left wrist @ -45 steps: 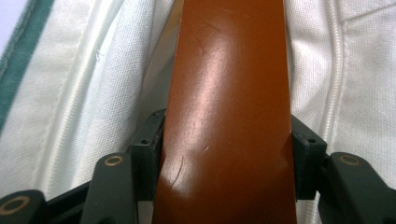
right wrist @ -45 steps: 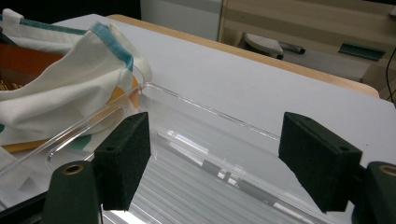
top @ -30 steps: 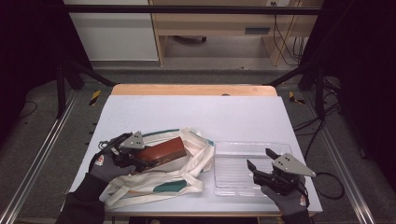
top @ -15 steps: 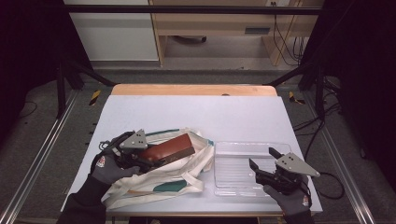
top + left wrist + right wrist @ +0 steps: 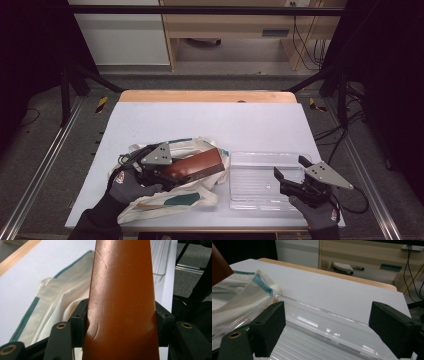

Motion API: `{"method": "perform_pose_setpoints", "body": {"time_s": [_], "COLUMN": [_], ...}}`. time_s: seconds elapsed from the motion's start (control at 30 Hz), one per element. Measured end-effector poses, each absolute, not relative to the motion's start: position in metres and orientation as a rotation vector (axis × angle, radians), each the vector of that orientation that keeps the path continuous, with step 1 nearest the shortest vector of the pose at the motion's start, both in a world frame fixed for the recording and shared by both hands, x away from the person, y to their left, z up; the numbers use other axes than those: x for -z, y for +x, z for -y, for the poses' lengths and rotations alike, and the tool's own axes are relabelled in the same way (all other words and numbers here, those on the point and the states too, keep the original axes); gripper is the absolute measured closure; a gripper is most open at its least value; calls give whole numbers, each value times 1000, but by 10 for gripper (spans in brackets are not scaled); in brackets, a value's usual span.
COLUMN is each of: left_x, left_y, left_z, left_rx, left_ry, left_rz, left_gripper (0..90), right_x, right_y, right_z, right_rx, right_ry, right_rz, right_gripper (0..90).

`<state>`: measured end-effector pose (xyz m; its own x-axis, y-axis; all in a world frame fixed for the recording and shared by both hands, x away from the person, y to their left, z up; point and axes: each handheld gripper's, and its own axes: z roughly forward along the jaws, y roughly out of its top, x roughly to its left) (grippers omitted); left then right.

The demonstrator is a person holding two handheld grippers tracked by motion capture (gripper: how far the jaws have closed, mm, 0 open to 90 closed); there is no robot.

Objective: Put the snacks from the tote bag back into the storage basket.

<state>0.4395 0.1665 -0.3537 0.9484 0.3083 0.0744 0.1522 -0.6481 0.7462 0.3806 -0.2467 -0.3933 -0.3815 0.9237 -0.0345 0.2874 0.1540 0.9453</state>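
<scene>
The brown case (image 5: 196,165) sits clamped between the jaws of the left gripper (image 5: 120,322), one pad pressing each long side, and it runs straight ahead of that gripper, lifted at a tilt above the cloth bag (image 5: 170,200). The bag lies under and around the gripper on the table (image 5: 210,120). Beyond the case's far end is the clear tray (image 5: 260,180). The right gripper (image 5: 327,322) hovers over the tray's near part, jaws spread wide and holding nothing.
</scene>
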Motion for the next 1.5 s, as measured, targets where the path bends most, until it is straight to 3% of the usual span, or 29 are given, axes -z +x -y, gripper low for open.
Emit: {"method": "perform_pose_setpoints", "body": {"time_s": [1.5], "left_x": [352], "left_y": [459], "left_z": [-39], "left_rx": [-154], "left_ry": [2344], "left_rz": [-207], "left_gripper": [425], "right_x": [376], "right_y": [384], "right_z": [272], "right_rx": [-1228], "right_ry": [1205], "right_rz": [-1661], "right_gripper": [136]}}
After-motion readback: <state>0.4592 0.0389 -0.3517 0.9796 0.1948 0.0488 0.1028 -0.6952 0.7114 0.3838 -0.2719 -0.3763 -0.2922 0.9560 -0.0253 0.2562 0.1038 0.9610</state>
